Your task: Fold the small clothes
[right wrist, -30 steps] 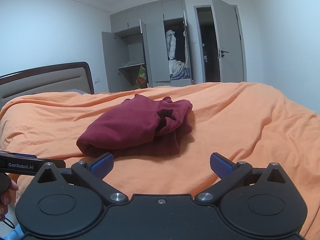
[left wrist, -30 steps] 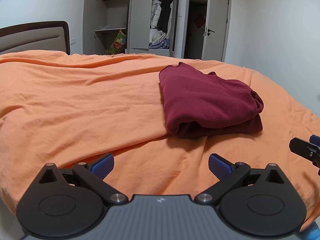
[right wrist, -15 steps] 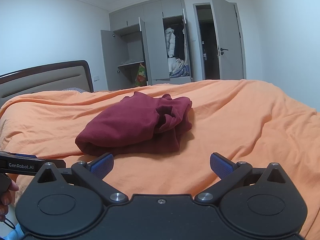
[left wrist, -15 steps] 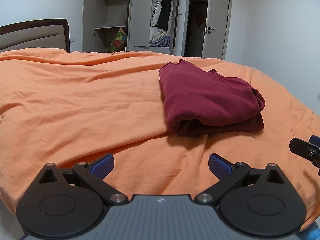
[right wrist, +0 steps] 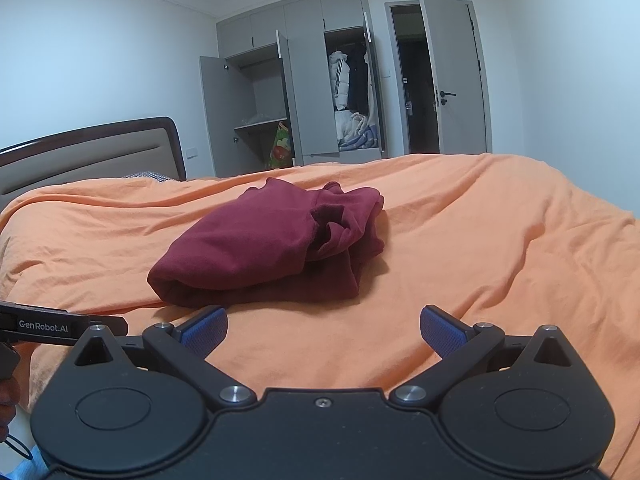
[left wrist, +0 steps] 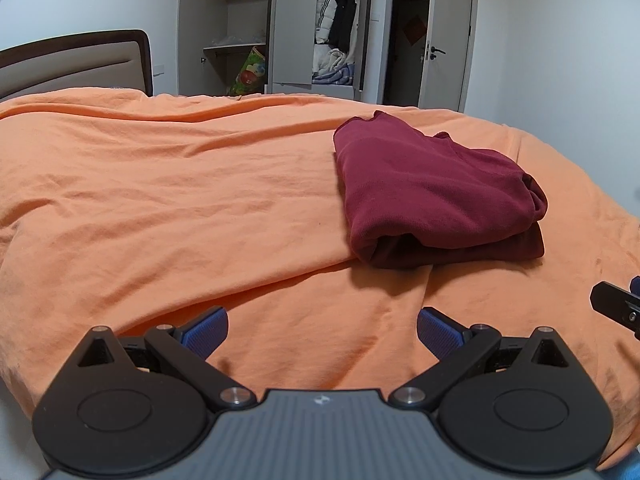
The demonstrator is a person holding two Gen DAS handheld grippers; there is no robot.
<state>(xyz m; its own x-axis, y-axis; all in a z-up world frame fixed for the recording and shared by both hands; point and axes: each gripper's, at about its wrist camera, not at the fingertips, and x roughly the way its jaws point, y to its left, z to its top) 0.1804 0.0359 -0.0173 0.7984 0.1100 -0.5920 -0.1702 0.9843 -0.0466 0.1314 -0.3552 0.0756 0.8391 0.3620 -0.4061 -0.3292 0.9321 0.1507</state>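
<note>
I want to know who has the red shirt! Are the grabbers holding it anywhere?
No. Both are open and empty: the left hand-held gripper and right hand-held gripper. The folded red garment lies alone on the orange bedspread.

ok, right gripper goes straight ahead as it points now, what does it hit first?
Probably the maroon garment, at its near folded edge. The right gripper is open, with bare orange sheet between; depth is unclear.

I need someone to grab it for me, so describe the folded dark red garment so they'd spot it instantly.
Start at the bed with the orange cover. On it lies the dark red garment, folded into a thick bundle. It is the only clothing on the cover.
</note>
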